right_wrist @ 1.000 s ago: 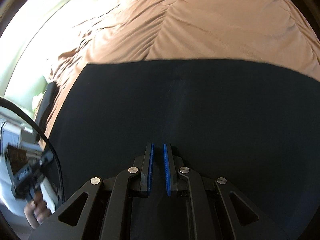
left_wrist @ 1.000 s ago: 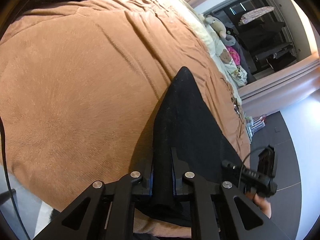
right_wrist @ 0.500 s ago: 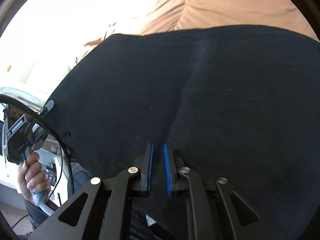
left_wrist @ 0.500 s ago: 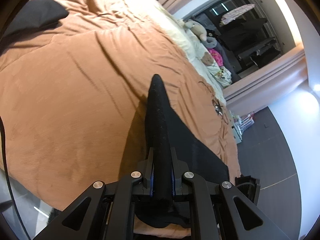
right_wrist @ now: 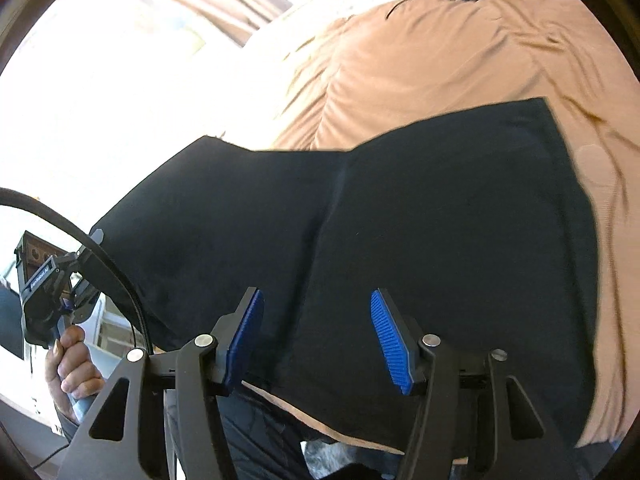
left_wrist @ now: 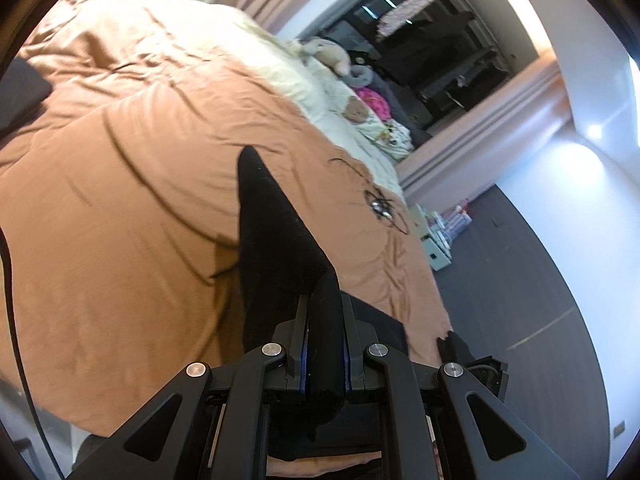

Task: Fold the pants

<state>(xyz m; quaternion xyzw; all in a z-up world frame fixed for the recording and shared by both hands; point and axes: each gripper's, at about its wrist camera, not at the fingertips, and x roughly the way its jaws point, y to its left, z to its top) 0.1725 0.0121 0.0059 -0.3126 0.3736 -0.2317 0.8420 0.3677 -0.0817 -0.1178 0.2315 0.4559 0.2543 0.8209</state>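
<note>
The black pants (right_wrist: pixel 420 232) lie on the brown bedspread (right_wrist: pixel 420 60), their left part lifted. My left gripper (left_wrist: pixel 324 344) is shut on a bunched edge of the pants (left_wrist: pixel 276 236), which rises as a dark ridge ahead of the fingers. It also shows at the left of the right wrist view (right_wrist: pixel 44 296), held in a hand. My right gripper (right_wrist: pixel 316 336) is open, its blue pads (right_wrist: pixel 390 336) spread just above the near edge of the pants, holding nothing.
The bedspread (left_wrist: pixel 120 208) covers a wide bed with pale bedding and stuffed toys (left_wrist: pixel 332 56) at its far side. A black cable (right_wrist: pixel 120 272) arcs at the left. Dark floor (left_wrist: pixel 520 280) and small boxes (left_wrist: pixel 436 240) lie beyond the bed's right edge.
My right gripper has opened and let go of the pants, which now lie flatter on the bed. My left gripper keeps its hold and has swung with the fabric.
</note>
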